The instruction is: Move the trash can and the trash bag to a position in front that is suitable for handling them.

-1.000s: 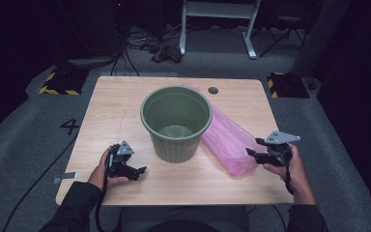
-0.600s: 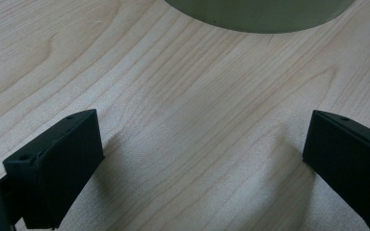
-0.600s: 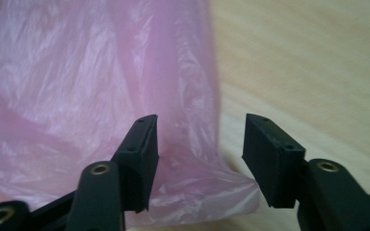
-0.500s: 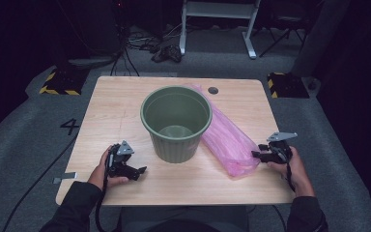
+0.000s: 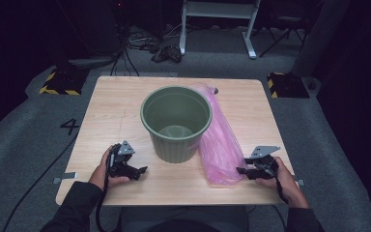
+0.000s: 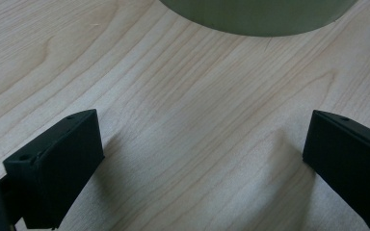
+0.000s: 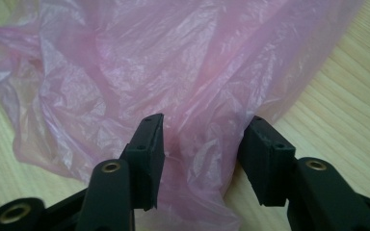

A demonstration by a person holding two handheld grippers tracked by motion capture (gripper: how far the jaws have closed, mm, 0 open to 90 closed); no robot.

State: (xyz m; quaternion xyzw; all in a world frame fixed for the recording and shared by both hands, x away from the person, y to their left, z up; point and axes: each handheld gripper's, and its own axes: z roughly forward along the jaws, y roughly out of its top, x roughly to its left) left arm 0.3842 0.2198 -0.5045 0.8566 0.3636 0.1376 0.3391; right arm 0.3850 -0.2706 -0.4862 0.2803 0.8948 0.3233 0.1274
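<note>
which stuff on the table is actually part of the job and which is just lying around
In the job:
- pink plastic bag, its edge between the open jaws of the right gripper
- green bucket, beside the bag
- left gripper, open, resting on the table

Lying about:
- small dark round thing at the far table edge
- cables on the floor

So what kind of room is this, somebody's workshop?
More likely a lab or studio set up for recording, I'd guess. A pale wooden table stands alone on grey carpet marked with a number 4, yellow-and-black striped floor blocks sit beside it, and loose black cables lie in the dark behind.
</note>
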